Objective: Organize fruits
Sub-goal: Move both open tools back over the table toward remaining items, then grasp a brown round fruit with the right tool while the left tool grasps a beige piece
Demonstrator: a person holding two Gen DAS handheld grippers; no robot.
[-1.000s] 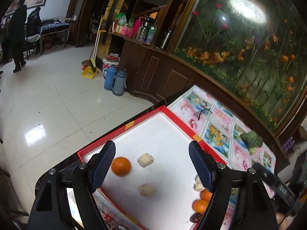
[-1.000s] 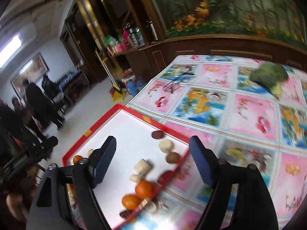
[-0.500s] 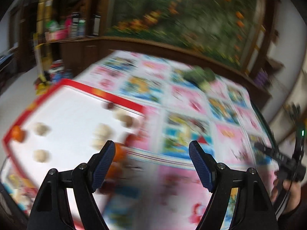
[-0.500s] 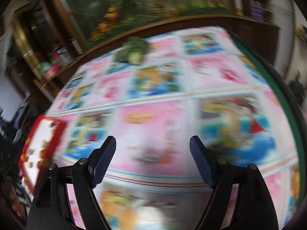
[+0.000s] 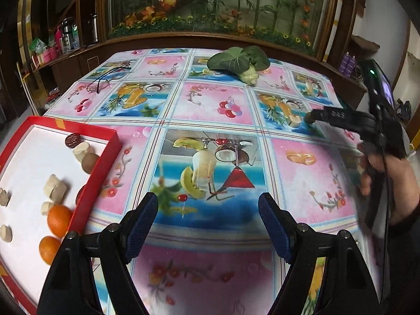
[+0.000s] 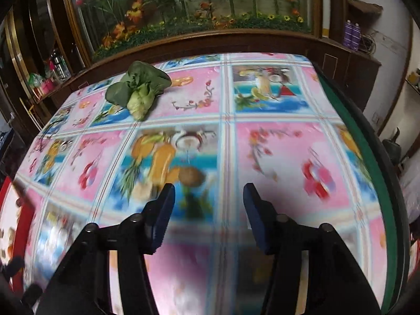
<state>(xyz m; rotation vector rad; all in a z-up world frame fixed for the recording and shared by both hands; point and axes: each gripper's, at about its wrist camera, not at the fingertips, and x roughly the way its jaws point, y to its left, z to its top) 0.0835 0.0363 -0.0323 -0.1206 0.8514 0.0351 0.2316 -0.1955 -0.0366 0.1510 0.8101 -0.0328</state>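
Still pre-grasp: left gripper [image 5: 207,207] is wide and empty, right gripper [image 6: 208,204] closing on nothing. Next we need to pick an orange [image 5: 59,220] from the tray [image 5: 105,162].

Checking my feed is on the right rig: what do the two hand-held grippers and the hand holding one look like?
Left hand-held gripper: black angular arms with round bolt heads, dark blue ribbed pads. Right hand-held gripper: same build; from the left wrist view its black body carries white lettering, a green light and a black cable. The hand holding it wears a dark sleeve.

Left gripper [image 5: 208,211] wide, empty; right gripper [image 6: 208,204] closing, empty.
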